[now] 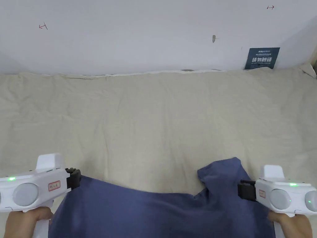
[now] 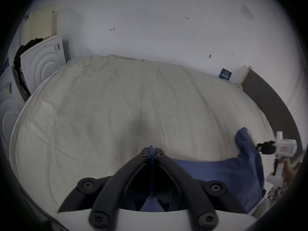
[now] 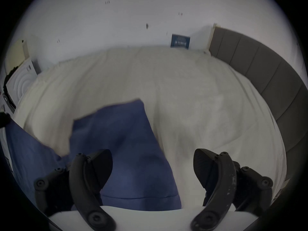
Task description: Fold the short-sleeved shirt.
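Head view: the shirt (image 1: 161, 210) lay at the bed's (image 1: 154, 117) near edge. Left gripper view: the left gripper (image 2: 153, 151) pinched its hem. Right gripper view: the right gripper (image 3: 152, 166) stood spread (gripping nothing), so that side could sag and crease.

Head view downward over bed (image 1: 154, 108), gripper views low, wallward.

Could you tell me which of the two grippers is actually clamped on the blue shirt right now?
The left gripper: its jaws are closed with a fold of the blue shirt pinched between them. The right gripper has its jaws spread wide, the shirt lying loose between them.
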### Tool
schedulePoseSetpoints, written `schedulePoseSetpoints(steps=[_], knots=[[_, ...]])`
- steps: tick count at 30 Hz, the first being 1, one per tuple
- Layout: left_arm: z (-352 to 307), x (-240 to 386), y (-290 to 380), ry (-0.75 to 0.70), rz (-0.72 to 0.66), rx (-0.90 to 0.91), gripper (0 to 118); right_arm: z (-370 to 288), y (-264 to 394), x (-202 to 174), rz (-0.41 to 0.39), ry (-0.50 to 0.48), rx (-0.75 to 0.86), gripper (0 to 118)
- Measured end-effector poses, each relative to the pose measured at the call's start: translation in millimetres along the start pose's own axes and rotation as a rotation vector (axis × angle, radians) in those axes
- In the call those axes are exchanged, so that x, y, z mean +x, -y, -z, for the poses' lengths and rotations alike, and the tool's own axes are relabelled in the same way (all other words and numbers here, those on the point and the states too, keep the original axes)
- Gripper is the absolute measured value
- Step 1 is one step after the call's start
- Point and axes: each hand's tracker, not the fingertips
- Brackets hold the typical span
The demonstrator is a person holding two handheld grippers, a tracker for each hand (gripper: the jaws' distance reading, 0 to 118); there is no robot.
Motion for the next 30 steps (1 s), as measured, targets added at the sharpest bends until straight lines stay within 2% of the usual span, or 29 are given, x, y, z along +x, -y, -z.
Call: schedulePoseSetpoints(steps=[1, 2, 4, 5, 6, 8, 9, 10, 12, 20, 22, 30], knots=[[-5, 2, -1, 0.006, 0.001, 0.007, 3, 9, 4, 1, 0.001, 0.000, -0.038, 99], [-3, 0, -1, 0.008, 0.005, 0.015, 3, 15, 7, 1, -0.003, 0.004, -0.068, 91], [-7, 1, -2, 0.007, 0.016, 0.023, 3, 26, 18, 3, 0.001, -0.011, -0.096, 66], [-9, 1, -2, 0.007, 0.018, 0.026, 3, 24, 23, 4, 0.015, -0.041, -0.054, 64], [-11, 3, -2, 0.004, 0.020, 0.027, 3, 18, 23, 5, 0.021, -0.015, -0.032, 55], [-14, 3, 0, -0.007, 0.015, 0.033, 3, 5, 20, -1, 0.012, -0.009, -0.040, 4], [-15, 3, 0, -0.020, 0.009, 0.039, 3, -1, 20, -2, -0.042, 0.020, -0.011, 3], [-22, 5, 0, -0.024, 0.005, 0.043, 3, -8, 19, -2, -0.070, 0.002, 0.009, 3], [-29, 6, -2, -0.033, 0.001, 0.061, 3, -25, 15, -5, -0.085, 0.001, 0.042, 3], [-75, 5, -42, -0.063, -0.001, 0.222, 3, -125, -46, 0, -0.132, 0.018, 0.402, 3], [-92, 5, -65, -0.073, -0.007, 0.284, 3, -154, -73, 1, -0.126, 0.033, 0.499, 3], [-164, 4, -185, -0.112, 0.021, 0.567, 3, -274, -191, 5, -0.089, -0.007, 0.826, 3]])
